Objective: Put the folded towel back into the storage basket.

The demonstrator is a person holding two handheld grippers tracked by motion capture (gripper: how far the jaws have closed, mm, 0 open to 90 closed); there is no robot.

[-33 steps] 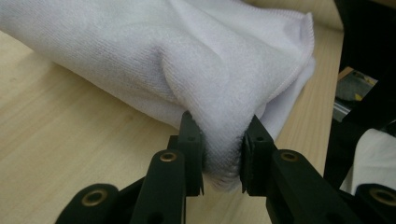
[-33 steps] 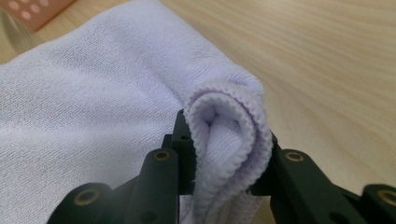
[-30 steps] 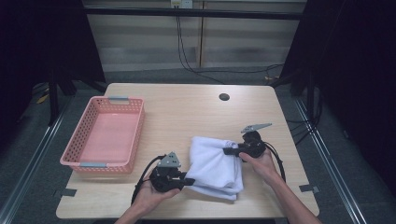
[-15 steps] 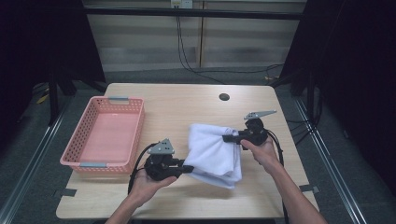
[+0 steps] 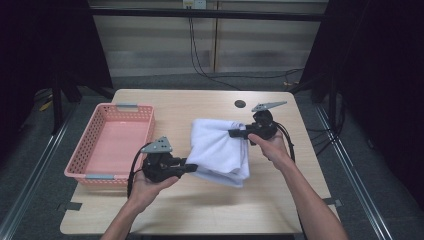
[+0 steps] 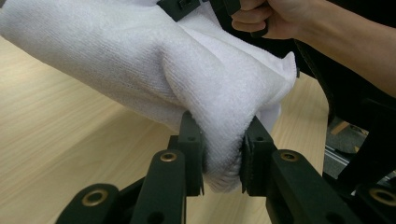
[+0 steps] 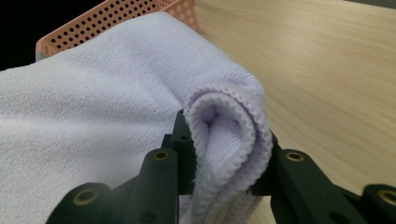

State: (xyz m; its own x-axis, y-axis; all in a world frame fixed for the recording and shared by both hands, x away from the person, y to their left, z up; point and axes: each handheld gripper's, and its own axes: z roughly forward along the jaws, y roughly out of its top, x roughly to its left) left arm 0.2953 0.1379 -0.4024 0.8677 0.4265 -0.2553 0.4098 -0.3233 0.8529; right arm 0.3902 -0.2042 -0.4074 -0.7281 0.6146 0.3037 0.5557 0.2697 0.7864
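Observation:
A folded white towel point(image 5: 220, 150) hangs above the wooden table point(image 5: 210, 210), held between both grippers. My left gripper point(image 5: 192, 166) is shut on its near left edge; in the left gripper view the towel point(image 6: 187, 79) bulges between the two pads and the gripper point(image 6: 222, 158) pinches it. My right gripper point(image 5: 235, 133) is shut on the far right corner; in the right gripper view the folded hem point(image 7: 229, 135) is squeezed between the black jaws of the gripper point(image 7: 224, 158). The towel's lower right corner droops toward the table.
A pink perforated basket point(image 5: 95, 150) stands at the table's left side, and its rim point(image 7: 116, 18) shows behind the towel. A small dark round hole point(image 5: 240, 104) lies near the far edge. Black cables trail from both grippers.
Both grippers have risen and carried the towel up off the table and slightly farther away. The towel now hangs stretched between them instead of lying flat.

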